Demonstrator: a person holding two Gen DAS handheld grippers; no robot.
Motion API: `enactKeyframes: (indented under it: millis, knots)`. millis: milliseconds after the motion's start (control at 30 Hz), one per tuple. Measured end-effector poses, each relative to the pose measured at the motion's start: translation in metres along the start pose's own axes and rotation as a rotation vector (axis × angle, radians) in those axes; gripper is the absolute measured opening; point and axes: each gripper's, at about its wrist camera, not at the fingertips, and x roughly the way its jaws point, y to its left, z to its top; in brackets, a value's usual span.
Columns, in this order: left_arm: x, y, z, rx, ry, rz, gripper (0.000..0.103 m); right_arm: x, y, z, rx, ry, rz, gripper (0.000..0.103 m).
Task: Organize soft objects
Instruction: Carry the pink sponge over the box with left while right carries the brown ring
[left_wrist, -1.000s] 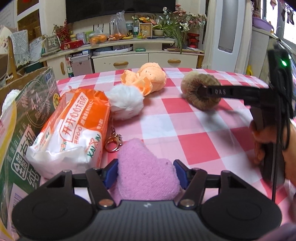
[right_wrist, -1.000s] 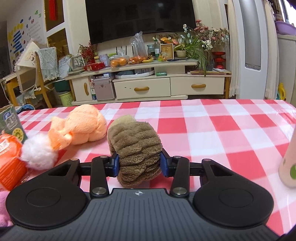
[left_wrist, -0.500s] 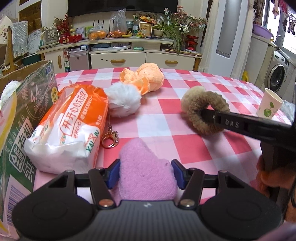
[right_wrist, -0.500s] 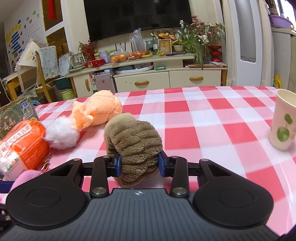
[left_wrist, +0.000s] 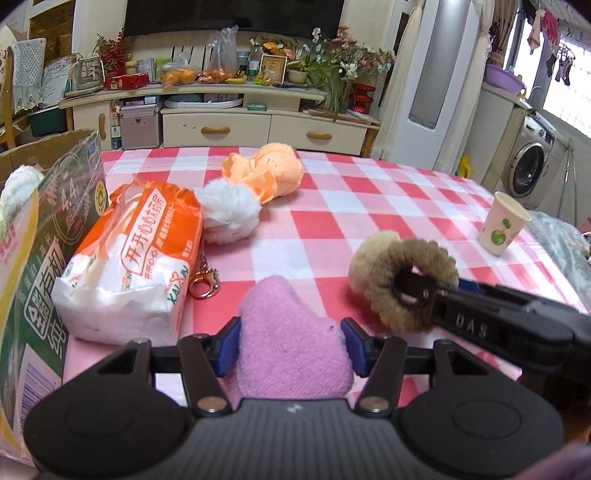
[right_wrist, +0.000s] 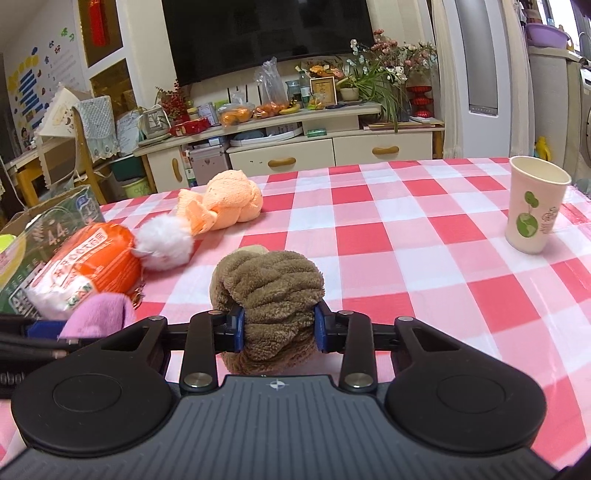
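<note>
A table under a red, pink and white checked cloth (left_wrist: 369, 206) carries everything. In the left wrist view, an orange towel bundle (left_wrist: 275, 171) lies at twelve o'clock, touching a white pompom (left_wrist: 229, 214). An orange-and-white packet (left_wrist: 133, 262) and a carton (left_wrist: 44, 236) sit at nine o'clock. A paper cup (left_wrist: 502, 229) stands upright at two o'clock.
</note>
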Motion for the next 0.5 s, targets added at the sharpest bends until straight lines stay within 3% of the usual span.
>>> enactKeyframes:
  millis: [500]
  knots:
    - [-0.037, 0.012, 0.011, -0.021, -0.098, -0.067, 0.057, -0.028, 0.007, -0.001, 0.043, -0.008, 0.009, 0.041]
